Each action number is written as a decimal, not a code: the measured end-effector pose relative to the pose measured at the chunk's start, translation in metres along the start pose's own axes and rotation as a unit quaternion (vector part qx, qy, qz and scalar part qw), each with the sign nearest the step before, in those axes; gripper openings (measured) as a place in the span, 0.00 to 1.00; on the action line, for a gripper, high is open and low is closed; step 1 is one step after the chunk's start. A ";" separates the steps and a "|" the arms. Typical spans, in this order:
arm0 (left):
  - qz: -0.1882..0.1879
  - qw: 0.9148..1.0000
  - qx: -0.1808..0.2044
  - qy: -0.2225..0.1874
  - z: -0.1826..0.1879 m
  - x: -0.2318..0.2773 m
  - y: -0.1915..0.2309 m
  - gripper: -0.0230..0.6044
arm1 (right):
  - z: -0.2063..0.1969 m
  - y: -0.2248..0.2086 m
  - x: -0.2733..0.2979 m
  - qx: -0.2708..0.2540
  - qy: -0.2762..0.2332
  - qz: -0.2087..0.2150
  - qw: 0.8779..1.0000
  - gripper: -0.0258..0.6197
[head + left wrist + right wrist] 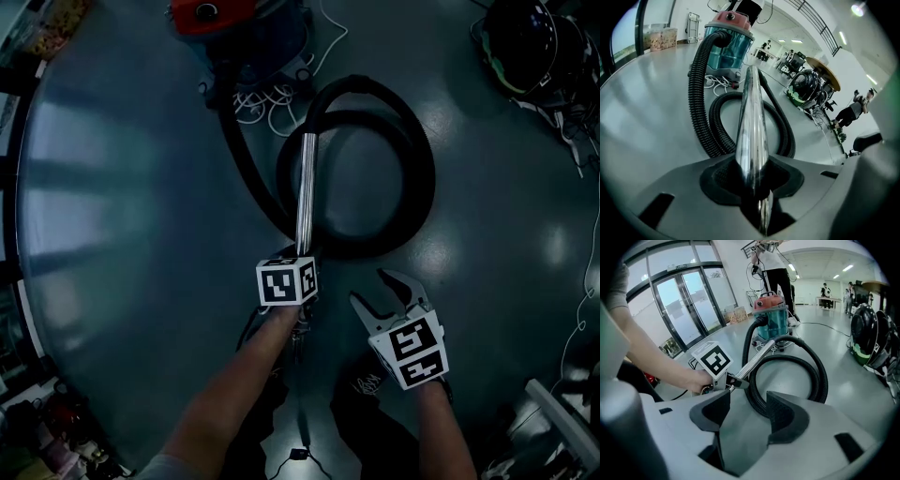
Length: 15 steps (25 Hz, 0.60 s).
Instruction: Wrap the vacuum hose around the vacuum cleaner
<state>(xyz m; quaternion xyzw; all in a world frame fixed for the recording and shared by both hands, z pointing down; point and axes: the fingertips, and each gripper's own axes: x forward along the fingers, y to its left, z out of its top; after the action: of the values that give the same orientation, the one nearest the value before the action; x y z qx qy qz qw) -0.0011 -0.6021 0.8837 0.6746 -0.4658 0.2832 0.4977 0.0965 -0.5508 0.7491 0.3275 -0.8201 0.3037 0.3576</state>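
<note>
The vacuum cleaner [239, 28], teal with a red lid, stands on the floor at the top of the head view. Its black ribbed hose [417, 173] lies in a loop on the floor and ends in a chrome tube [306, 192]. My left gripper [302, 255] is shut on the near end of that tube, and in the left gripper view the tube [752, 117] runs out from between the pads toward the vacuum cleaner [729, 42]. My right gripper [380, 289] hovers just right of it, open and empty, its jaws [747, 411] facing the hose loop [818, 376].
A white cord [267, 108] lies tangled beside the vacuum cleaner. Dark equipment [530, 42] sits at the far right, with a thin cable [586, 281] trailing down that side. My shoes and a black cord are below the grippers. Glass doors [684, 301] stand at the left.
</note>
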 end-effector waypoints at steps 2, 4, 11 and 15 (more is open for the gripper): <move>0.000 1.000 -0.008 -0.007 0.003 0.013 0.008 0.26 | 0.000 -0.008 0.009 0.009 -0.006 -0.003 1.000 0.42; 0.001 1.000 -0.021 -0.013 0.006 0.025 0.013 0.26 | 0.002 -0.015 0.019 0.034 -0.019 0.002 0.999 0.42; 0.019 0.999 -0.037 -0.017 -0.004 0.063 0.042 0.26 | 0.020 -0.034 0.041 0.128 -0.094 0.018 0.987 0.06; 0.039 0.999 -0.033 -0.014 -0.004 0.078 0.049 0.26 | 0.029 -0.043 0.040 0.170 -0.114 0.032 0.978 0.06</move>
<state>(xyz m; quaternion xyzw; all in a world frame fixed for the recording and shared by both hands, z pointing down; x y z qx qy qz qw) -0.0135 -0.6286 0.9712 0.6430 -0.5076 0.2776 0.5019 0.0960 -0.6109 0.7756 0.3897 -0.8021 0.4103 0.1909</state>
